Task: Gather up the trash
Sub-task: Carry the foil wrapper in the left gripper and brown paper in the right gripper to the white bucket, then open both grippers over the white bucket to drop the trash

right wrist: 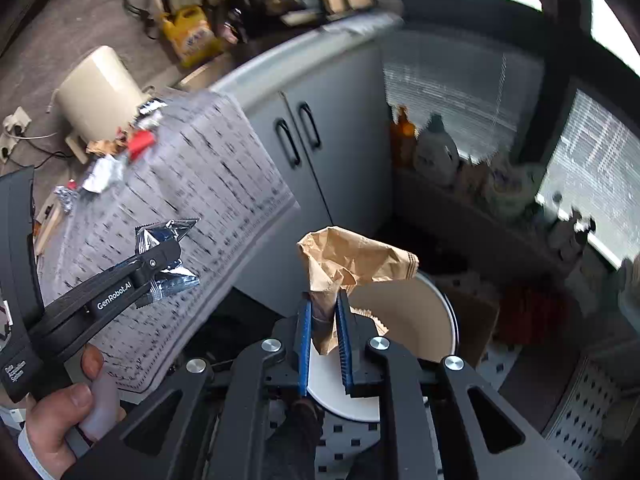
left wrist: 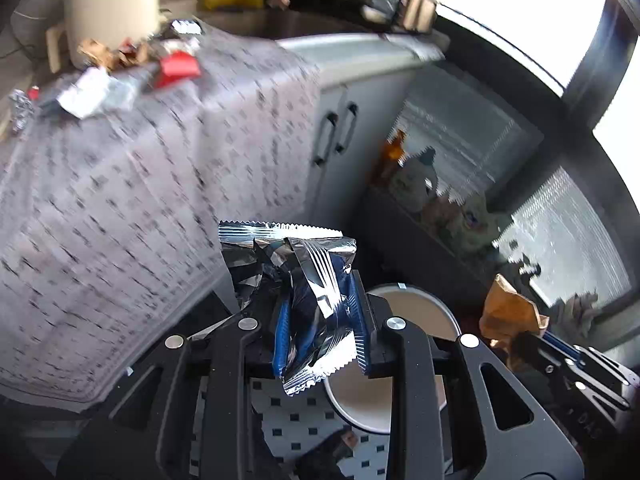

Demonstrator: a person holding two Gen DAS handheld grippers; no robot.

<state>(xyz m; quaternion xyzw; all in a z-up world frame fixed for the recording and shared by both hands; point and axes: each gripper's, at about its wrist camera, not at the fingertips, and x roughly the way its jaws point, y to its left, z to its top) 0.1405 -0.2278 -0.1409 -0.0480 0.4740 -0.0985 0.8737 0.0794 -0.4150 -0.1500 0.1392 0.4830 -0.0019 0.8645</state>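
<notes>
My left gripper [left wrist: 320, 316] is shut on a crumpled silver foil wrapper [left wrist: 304, 272], held in the air above the white round bin [left wrist: 416, 308]. It also shows in the right wrist view [right wrist: 166, 264] with the foil wrapper [right wrist: 160, 238] in it. My right gripper [right wrist: 323, 320] is shut on a crumpled brown paper bag [right wrist: 352, 258], held over the white bin [right wrist: 404, 312]. The paper bag [left wrist: 508, 308] also shows at the right of the left wrist view. More trash [left wrist: 116, 72] lies on the far end of the table.
The table has a grey patterned cloth [left wrist: 140, 184]. Grey cupboard doors [right wrist: 304, 136] stand behind the bin. Bottles [right wrist: 436, 152] line a low shelf by the window. A cream cylinder [right wrist: 100, 92] stands beyond the table. The floor has dotted tiles [left wrist: 296, 420].
</notes>
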